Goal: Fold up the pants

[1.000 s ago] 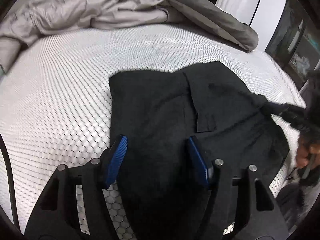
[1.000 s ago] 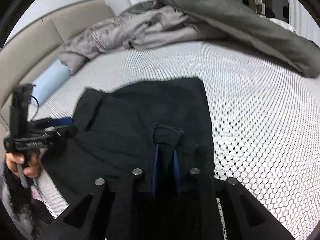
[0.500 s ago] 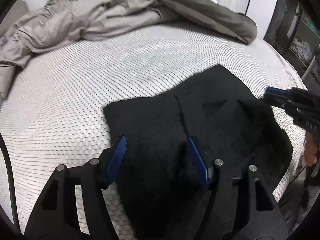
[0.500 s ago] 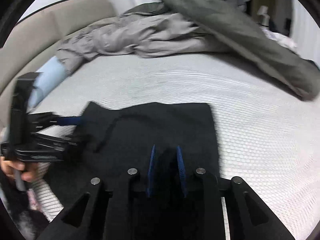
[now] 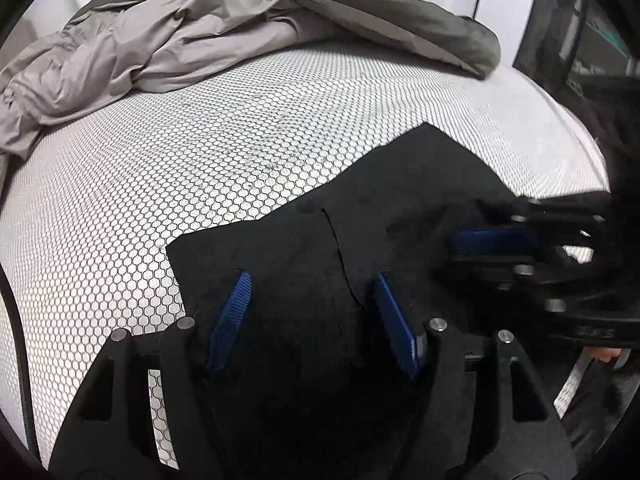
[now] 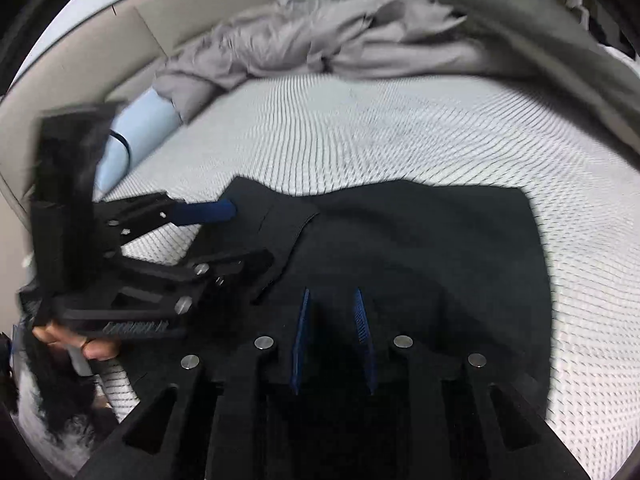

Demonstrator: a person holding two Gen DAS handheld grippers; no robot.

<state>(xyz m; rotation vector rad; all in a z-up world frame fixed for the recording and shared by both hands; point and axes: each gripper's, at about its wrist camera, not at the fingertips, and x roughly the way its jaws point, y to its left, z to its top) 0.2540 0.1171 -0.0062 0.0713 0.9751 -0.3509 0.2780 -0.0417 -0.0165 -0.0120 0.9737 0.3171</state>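
Both grippers — left gripper (image 5: 312,280), right gripper (image 6: 332,294) — parted over black pants (image 5: 400,200).

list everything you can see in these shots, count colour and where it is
black fabric pants: one, black, lying flat and partly folded on the near part of the mattress
white honeycomb-patterned mattress: one, white with a dark mesh print, under the pants
rumpled grey bedding: one heap, light and dark grey, along the far side of the mattress
pale blue roll-shaped cushion: one, pale blue, at the bed's beige padded edge
left tongs: one, black with blue pads, open over the pants
right tongs: one, black with blue pads, slightly apart above the pants
hand: one, holding the left tongs' handle
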